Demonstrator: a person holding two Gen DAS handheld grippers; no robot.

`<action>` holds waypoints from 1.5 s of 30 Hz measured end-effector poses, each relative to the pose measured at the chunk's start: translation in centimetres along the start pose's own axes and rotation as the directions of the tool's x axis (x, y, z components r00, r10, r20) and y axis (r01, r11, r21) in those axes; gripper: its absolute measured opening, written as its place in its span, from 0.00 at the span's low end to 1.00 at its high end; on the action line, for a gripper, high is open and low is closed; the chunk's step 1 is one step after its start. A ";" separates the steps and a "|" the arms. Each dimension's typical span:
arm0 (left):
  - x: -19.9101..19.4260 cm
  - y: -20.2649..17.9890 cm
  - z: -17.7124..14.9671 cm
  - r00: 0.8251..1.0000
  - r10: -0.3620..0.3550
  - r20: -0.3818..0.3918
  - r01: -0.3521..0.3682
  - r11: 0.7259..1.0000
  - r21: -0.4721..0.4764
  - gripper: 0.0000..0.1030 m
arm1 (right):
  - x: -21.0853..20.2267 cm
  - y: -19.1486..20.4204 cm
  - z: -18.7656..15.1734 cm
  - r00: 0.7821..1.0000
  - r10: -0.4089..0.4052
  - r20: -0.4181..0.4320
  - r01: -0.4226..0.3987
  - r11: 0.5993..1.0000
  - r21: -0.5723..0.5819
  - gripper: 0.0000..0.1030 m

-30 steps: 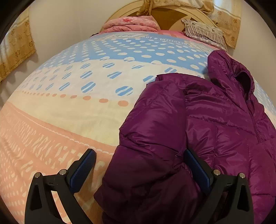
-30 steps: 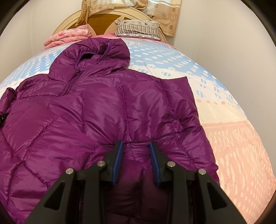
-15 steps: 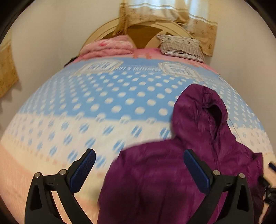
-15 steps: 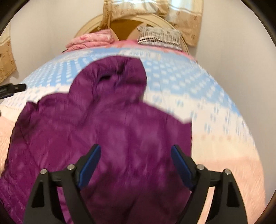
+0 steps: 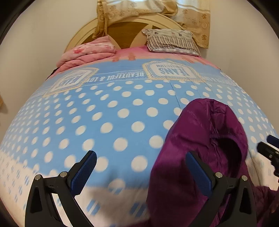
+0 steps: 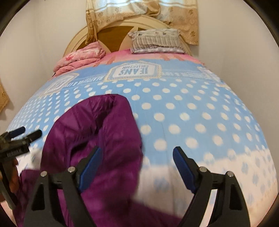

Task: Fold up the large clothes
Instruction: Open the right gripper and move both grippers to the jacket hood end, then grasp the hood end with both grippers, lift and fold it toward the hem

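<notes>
A purple puffer jacket (image 5: 200, 148) lies on the bed with its hood toward the headboard. In the left wrist view the hood is at lower right, under and beyond my right fingertip; my left gripper (image 5: 141, 160) is open and empty above it. In the right wrist view the hood (image 6: 94, 136) is at lower left; my right gripper (image 6: 136, 157) is open and empty, its left finger over the hood. The left gripper (image 6: 26, 133) also shows at the left edge of the right wrist view. The right gripper's tips (image 5: 269, 146) show at the right edge of the left wrist view.
The bed has a blue polka-dot cover (image 5: 122, 111). A folded pink quilt (image 5: 87, 52) and a striped pillow (image 5: 170, 41) lie by the curved wooden headboard (image 5: 122, 29). Beige curtains (image 6: 139, 10) hang behind. White walls stand on both sides of the bed.
My right gripper let go of the jacket and opened. Both grippers moved up along the jacket from its lower part to the hood, closer to the headboard.
</notes>
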State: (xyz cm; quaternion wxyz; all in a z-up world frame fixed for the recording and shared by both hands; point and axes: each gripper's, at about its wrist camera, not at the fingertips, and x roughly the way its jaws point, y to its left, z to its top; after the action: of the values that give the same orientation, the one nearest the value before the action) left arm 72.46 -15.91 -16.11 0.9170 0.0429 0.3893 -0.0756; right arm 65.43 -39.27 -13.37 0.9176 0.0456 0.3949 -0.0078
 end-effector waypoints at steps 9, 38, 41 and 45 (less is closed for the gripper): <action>5.0 -1.2 -1.3 0.991 -0.099 -0.095 0.103 0.994 0.045 0.03 | 8.1 0.3 0.0 0.973 -0.009 -0.230 -0.003 0.999 -0.054 0.11; -20.4 -1.3 -15.5 0.882 -0.061 0.467 -0.061 0.968 0.243 0.04 | -14.4 5.4 -14.1 0.968 0.011 0.252 0.086 0.925 -0.370 0.06; -21.1 0.4 -17.7 0.924 -0.134 0.357 0.029 0.958 0.286 0.08 | -14.8 3.9 -15.8 0.985 0.037 0.168 0.029 0.926 -0.376 0.10; -21.4 2.3 -19.2 0.951 -0.103 0.291 0.024 0.965 0.263 0.73 | -16.1 1.7 -16.7 0.993 0.020 0.118 0.019 0.948 -0.319 0.27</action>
State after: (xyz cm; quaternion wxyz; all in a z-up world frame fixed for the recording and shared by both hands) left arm 44.59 -8.73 -13.93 0.9495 0.1363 0.2327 -0.1605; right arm 42.31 -36.47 -12.99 0.9348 -0.1039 0.3352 0.0539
